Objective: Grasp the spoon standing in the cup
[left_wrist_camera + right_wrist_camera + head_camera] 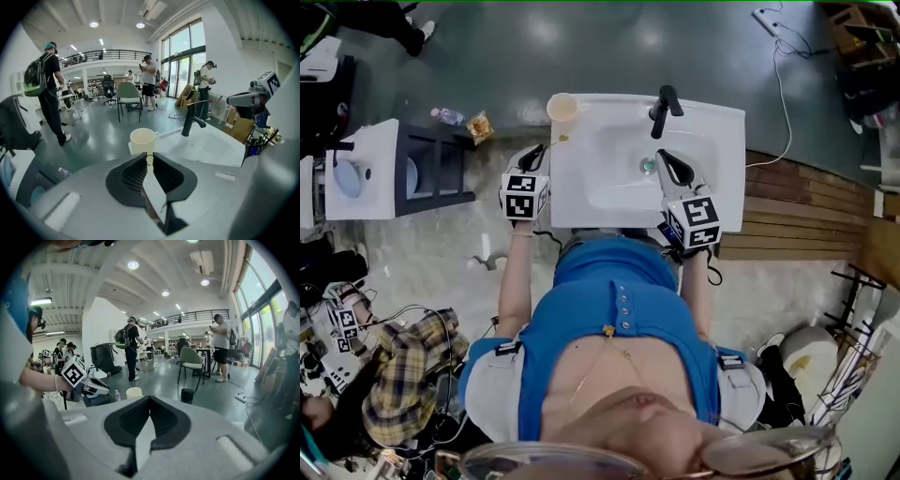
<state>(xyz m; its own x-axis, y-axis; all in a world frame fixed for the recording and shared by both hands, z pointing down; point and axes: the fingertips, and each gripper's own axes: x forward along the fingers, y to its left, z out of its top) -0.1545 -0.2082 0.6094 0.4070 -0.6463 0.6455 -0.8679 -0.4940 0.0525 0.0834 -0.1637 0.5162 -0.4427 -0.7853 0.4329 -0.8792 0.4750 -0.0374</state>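
Sink: cup on its far left corner; tap on its far rim, mid-width; drain in its bowl; spoon over its left edge, nearer than the cup; shelf unit and bottle to its left; wooden decking to its right.

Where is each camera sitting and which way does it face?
Head view: on the person's head, facing steeply down at the sink; torso, forearms, left gripper and right gripper show.
Left gripper view: on the left gripper, facing along its fingers, shut on the spoon, toward cup and faucet; right gripper at right.
Right gripper view: on the right gripper, facing along its shut fingers into the hall; left gripper at left.
Shared: all three show the cup.
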